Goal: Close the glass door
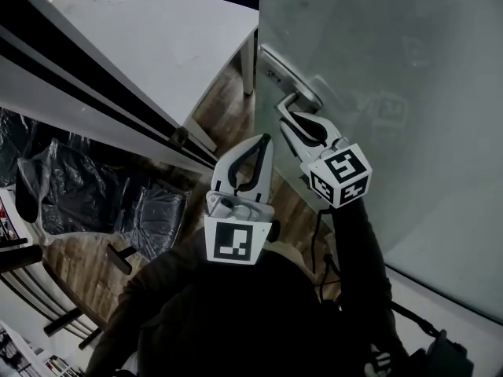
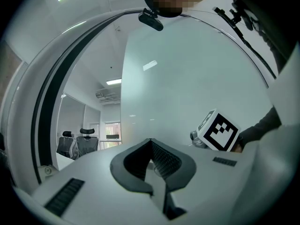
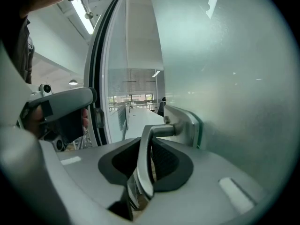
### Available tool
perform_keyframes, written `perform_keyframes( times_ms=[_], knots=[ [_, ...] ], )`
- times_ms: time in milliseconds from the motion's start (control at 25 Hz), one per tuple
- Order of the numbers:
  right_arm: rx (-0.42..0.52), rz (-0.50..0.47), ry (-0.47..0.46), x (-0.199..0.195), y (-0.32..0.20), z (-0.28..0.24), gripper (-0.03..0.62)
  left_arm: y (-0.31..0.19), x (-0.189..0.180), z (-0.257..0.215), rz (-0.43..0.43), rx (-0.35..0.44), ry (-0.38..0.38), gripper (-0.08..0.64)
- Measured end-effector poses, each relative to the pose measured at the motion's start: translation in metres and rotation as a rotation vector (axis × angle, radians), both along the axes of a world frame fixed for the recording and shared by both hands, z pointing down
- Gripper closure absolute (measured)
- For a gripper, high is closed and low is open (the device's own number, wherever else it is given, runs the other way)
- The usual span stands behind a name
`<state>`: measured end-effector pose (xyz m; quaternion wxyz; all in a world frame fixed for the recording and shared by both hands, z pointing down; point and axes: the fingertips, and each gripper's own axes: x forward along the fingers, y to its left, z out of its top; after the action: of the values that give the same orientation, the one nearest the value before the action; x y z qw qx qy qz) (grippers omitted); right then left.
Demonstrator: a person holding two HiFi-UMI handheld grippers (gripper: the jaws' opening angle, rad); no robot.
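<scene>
The frosted glass door (image 1: 393, 53) fills the right of the head view, with a metal lever handle (image 1: 293, 100) on a steel lock plate near its edge. My right gripper (image 1: 288, 121) is shut on that handle. In the right gripper view the handle (image 3: 144, 168) runs down between the jaws and its plate sits against the glass door (image 3: 225, 69). My left gripper (image 1: 262, 143) hovers just left of the right one, shut with nothing between its fingers. In the left gripper view its jaws (image 2: 151, 143) meet in front of the glass door (image 2: 187, 78).
A white table (image 1: 157, 38) with one leg stands to the left of the door. A white frame with black strips (image 1: 94, 100) runs diagonally below it. Black plastic bags (image 1: 71, 187) lie on the wooden floor (image 1: 228, 116). Office chairs (image 2: 77, 144) show beyond the opening.
</scene>
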<state>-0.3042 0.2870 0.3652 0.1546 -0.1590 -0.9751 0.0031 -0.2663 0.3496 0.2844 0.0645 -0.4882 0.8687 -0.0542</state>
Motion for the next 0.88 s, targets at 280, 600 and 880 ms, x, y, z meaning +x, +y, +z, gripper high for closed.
perform_keyframes(
  times_ms=[280, 600, 880],
  knots=[
    [0.004, -0.057, 0.002, 0.015, 0.035, -0.005, 0.528, 0.013, 0.016, -0.007, -0.037, -0.003, -0.004, 0.563],
    [-0.002, -0.113, 0.014, 0.020, 0.070, 0.006, 0.528, 0.043, 0.033, -0.001, -0.127, -0.020, 0.003, 0.563],
    [-0.005, -0.165, 0.021, 0.037, 0.104, 0.002, 0.528, 0.088, 0.052, -0.003, -0.214, -0.049, -0.005, 0.563]
  ],
)
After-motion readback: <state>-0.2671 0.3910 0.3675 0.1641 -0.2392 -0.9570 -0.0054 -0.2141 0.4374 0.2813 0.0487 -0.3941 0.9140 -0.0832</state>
